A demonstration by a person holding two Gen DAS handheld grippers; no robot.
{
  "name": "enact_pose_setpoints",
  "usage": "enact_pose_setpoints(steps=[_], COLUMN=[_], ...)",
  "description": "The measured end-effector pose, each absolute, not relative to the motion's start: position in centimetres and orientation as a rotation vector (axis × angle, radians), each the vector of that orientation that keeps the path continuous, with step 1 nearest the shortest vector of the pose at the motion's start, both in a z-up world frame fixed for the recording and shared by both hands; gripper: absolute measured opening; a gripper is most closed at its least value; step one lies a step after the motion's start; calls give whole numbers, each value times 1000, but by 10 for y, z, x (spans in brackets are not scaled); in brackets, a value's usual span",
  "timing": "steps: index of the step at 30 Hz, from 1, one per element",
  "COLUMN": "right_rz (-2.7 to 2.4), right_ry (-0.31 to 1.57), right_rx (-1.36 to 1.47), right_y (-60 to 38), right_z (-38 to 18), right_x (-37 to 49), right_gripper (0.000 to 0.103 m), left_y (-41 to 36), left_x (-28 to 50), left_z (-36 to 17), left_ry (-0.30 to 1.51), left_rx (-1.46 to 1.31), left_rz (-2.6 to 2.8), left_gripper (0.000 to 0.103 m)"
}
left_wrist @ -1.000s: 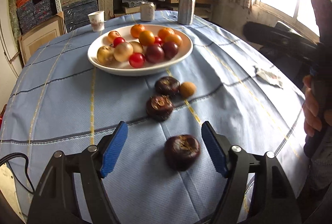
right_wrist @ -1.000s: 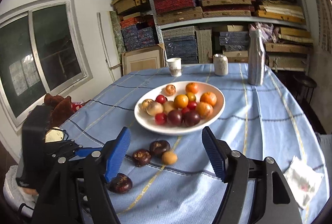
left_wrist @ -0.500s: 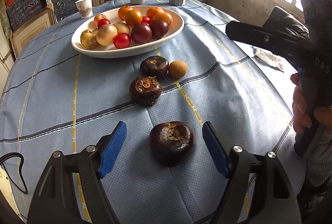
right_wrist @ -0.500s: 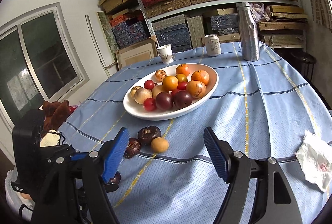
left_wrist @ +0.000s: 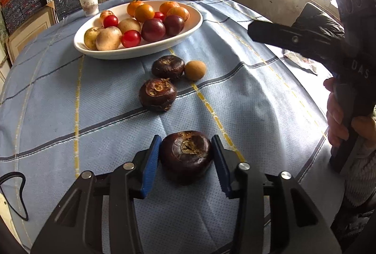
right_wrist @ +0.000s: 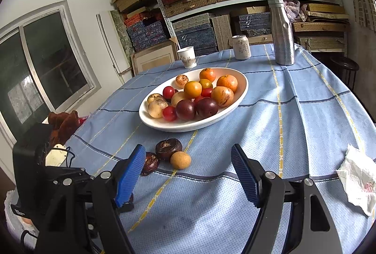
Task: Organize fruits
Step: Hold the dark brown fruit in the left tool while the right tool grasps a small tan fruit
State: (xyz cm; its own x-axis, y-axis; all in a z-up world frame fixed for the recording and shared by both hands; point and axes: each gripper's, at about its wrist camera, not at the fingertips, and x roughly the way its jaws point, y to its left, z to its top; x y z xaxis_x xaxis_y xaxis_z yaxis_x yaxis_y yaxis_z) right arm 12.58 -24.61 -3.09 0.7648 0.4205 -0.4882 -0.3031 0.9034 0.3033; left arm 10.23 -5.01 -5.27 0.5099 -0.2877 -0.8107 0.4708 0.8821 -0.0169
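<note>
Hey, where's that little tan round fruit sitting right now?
The tan fruit lies on the tablecloth just in front of the white bowl, right of the nearest dark fruit and touching it; the right wrist view shows it too.

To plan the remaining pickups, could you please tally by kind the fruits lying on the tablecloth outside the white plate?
dark brown flattened fruits: 3
small tan round fruit: 1
Total: 4
</note>
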Motion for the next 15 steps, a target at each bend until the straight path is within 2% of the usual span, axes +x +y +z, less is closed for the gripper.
enact_pose_setpoints(steps=[7,9,11,13,15], right_rz=[415,422,428,440,448], right_ry=[655,701,741,771,802], right_rx=[88,15,-59,-108,-140], right_y=[-220,-206,-193,-184,-179], right_z=[-39,-41,-44,-49,-55], right_x=[134,139,147,154,164], right_gripper=[76,69,55,46,44], left_y=[4,14,20,22,20], left_x=[128,137,144,148,150], left_z=[-35,-33,-34,-37,-43], left_ry=[855,848,840,845,858], left_rx=[145,119,87,66,64], left_rz=[-292,-276,-271,-278,-285], left_gripper=[43,43,43,43,43])
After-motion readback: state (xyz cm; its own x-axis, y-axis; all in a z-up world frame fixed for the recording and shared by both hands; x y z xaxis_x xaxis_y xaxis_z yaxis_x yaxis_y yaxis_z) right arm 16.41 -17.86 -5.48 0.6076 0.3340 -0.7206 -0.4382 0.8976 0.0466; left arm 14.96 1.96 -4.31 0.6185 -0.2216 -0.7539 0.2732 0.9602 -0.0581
